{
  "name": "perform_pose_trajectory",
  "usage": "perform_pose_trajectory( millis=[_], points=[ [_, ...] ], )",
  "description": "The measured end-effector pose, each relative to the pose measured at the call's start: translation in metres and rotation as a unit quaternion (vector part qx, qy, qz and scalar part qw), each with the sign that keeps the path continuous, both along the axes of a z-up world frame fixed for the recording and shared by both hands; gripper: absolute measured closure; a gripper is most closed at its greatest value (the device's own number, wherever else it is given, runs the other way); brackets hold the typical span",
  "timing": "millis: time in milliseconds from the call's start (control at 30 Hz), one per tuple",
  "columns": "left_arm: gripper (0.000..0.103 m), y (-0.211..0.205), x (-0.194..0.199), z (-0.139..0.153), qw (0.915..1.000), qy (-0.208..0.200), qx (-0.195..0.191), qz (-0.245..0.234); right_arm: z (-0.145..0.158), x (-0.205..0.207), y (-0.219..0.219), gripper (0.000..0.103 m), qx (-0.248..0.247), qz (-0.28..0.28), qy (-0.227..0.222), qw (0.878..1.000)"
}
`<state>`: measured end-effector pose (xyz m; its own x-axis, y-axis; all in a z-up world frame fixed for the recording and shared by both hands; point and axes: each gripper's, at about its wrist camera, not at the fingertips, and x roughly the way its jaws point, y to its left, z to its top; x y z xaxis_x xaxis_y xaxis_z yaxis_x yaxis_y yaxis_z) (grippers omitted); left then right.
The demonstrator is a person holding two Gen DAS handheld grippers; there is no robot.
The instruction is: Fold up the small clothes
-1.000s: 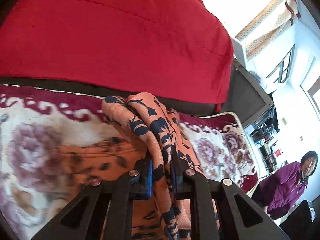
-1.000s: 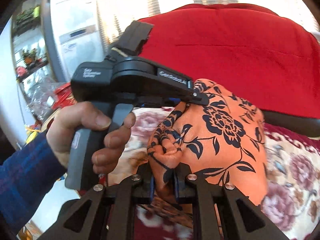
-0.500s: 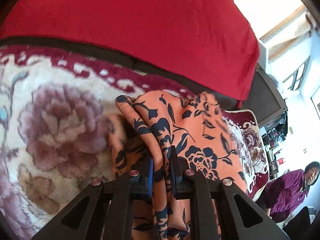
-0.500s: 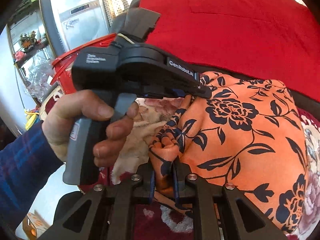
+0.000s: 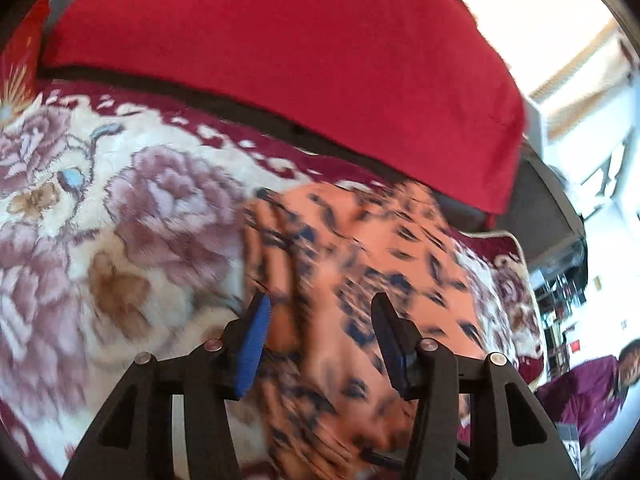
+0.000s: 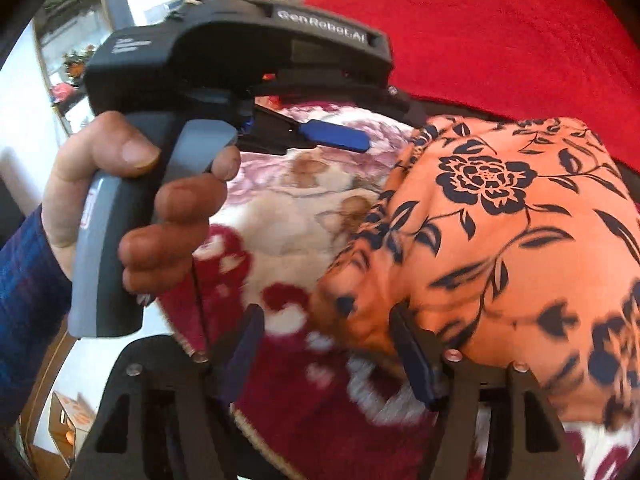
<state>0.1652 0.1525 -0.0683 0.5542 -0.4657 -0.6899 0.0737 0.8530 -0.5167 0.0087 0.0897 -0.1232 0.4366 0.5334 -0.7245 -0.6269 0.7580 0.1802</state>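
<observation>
Orange flowered cloth (image 6: 500, 220) laid on flowered blanket (image 5: 120, 208) at frame centre, left gripper (image 5: 320, 340) spread wide, right gripper (image 6: 324, 344) spread wide, nothing pinched, red cushion (image 5: 280, 60) seen above.

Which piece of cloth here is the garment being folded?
Find the big red cushion at the back, then the plush cream-and-maroon floral blanket below it. The orange fabric with dark navy flowers lies on the blanket: thin and smooth, not fuzzy.

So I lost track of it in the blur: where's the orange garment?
The orange garment lies on the floral blanket, below the red cushion, right of centre in both wrist views.
</observation>
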Motion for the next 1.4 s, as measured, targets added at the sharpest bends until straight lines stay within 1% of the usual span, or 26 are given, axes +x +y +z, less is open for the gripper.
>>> perform_pose_trajectory(
  millis=[67, 100, 133, 167, 267, 333, 467, 600, 667, 733, 800, 900, 933, 1000, 1033, 1067, 1100, 1133, 1167, 1200, 1233, 1267, 1300, 1333, 1367, 1400],
  points=[
    [0.050, -0.012, -0.018, -0.004, 0.9997, 0.005, 0.023, -0.001, 0.002, -0.016, -0.011, 0.034, 0.009, 0.005, 0.002, 1.000],
    [0.060, -0.017, -0.025, -0.014, 0.9990, 0.022, 0.038, -0.003, 0.003, -0.023, -0.021, 0.034, 0.015, 0.002, 0.005, 1.000],
    [0.078, -0.018, -0.028, -0.026, 0.9973, 0.042, 0.060, -0.002, 0.003, -0.030, -0.029, 0.034, 0.019, -0.003, 0.008, 1.000],
    [0.080, -0.018, -0.033, -0.045, 0.9931, 0.074, 0.090, 0.012, 0.003, -0.036, -0.040, 0.034, 0.025, -0.008, 0.014, 1.000],
    [0.079, -0.004, -0.044, -0.053, 0.9947, 0.083, 0.042, 0.045, 0.000, -0.047, -0.081, 0.034, 0.039, -0.039, 0.028, 0.998],
    [0.080, 0.003, -0.054, -0.043, 0.9952, 0.069, 0.022, 0.066, 0.001, -0.050, -0.114, 0.033, 0.057, -0.073, 0.045, 0.995],
    [0.080, 0.002, -0.072, -0.023, 0.9965, 0.053, -0.008, 0.064, 0.005, -0.038, -0.168, 0.031, 0.104, -0.140, 0.076, 0.982],
    [0.071, -0.011, -0.077, -0.003, 0.9980, 0.021, -0.016, 0.058, 0.012, -0.017, -0.215, 0.029, 0.187, -0.194, 0.112, 0.956],
    [0.060, -0.021, -0.074, 0.007, 0.9982, -0.002, -0.026, 0.054, 0.014, -0.005, -0.230, 0.027, 0.219, -0.203, 0.124, 0.946],
    [0.045, -0.036, -0.068, 0.016, 0.9982, -0.023, -0.019, 0.051, 0.014, 0.019, -0.244, 0.020, 0.259, -0.204, 0.149, 0.932],
    [0.044, -0.060, -0.050, 0.014, 0.9982, -0.040, -0.003, 0.044, 0.009, 0.053, -0.249, 0.020, 0.280, -0.216, 0.173, 0.919],
    [0.044, -0.086, -0.034, 0.012, 0.9988, -0.042, 0.011, 0.025, -0.001, 0.097, -0.248, 0.020, 0.322, -0.210, 0.227, 0.895],
    [0.044, -0.091, -0.032, 0.010, 0.9986, -0.042, 0.023, 0.021, -0.004, 0.110, -0.243, 0.020, 0.324, -0.208, 0.241, 0.891],
    [0.045, -0.104, -0.022, -0.010, 0.9979, -0.003, 0.061, 0.023, -0.020, 0.135, -0.221, 0.024, 0.303, -0.176, 0.288, 0.891],
    [0.045, -0.108, -0.018, -0.024, 0.9968, 0.023, 0.075, 0.016, -0.026, 0.139, -0.210, 0.035, 0.269, -0.176, 0.299, 0.899],
    [0.047, -0.112, -0.018, -0.033, 0.9947, 0.037, 0.095, 0.016, -0.024, 0.140, -0.201, 0.060, 0.235, -0.175, 0.286, 0.912],
    [0.049, -0.114, -0.022, -0.039, 0.9931, 0.033, 0.112, 0.016, -0.008, 0.132, -0.192, 0.069, 0.189, -0.175, 0.233, 0.937],
    [0.049, -0.114, -0.028, -0.036, 0.9929, 0.022, 0.116, 0.015, 0.013, 0.118, -0.176, 0.070, 0.130, -0.168, 0.168, 0.963],
    [0.049, -0.114, -0.032, -0.034, 0.9929, 0.019, 0.116, 0.018, 0.024, 0.107, -0.165, 0.070, 0.090, -0.166, 0.125, 0.974],
    [0.050, -0.114, -0.035, -0.030, 0.9931, 0.018, 0.114, 0.023, 0.020, 0.103, -0.154, 0.070, 0.053, -0.165, 0.109, 0.979],
    [0.050, -0.114, -0.037, -0.026, 0.9942, 0.011, 0.105, 0.024, 0.008, 0.109, -0.154, 0.069, 0.041, -0.170, 0.129, 0.976],
    [0.050, -0.115, -0.037, -0.022, 0.9949, 0.002, 0.098, 0.022, -0.002, 0.114, -0.159, 0.061, 0.058, -0.175, 0.151, 0.971],
    [0.050, -0.118, -0.038, -0.019, 0.9950, -0.008, 0.098, 0.018, -0.006, 0.121, -0.174, 0.055, 0.116, -0.178, 0.179, 0.961],
    [0.049, -0.123, -0.038, -0.021, 0.9941, -0.012, 0.107, 0.012, -0.008, 0.124, -0.182, 0.050, 0.145, -0.176, 0.196, 0.954],
    [0.049, -0.127, -0.035, -0.029, 0.9931, 0.001, 0.117, 0.005, -0.009, 0.127, -0.190, 0.039, 0.169, -0.175, 0.209, 0.947],
    [0.049, -0.131, -0.032, -0.041, 0.9919, 0.023, 0.125, 0.002, -0.005, 0.130, -0.202, 0.035, 0.199, -0.182, 0.210, 0.940]
  ],
)
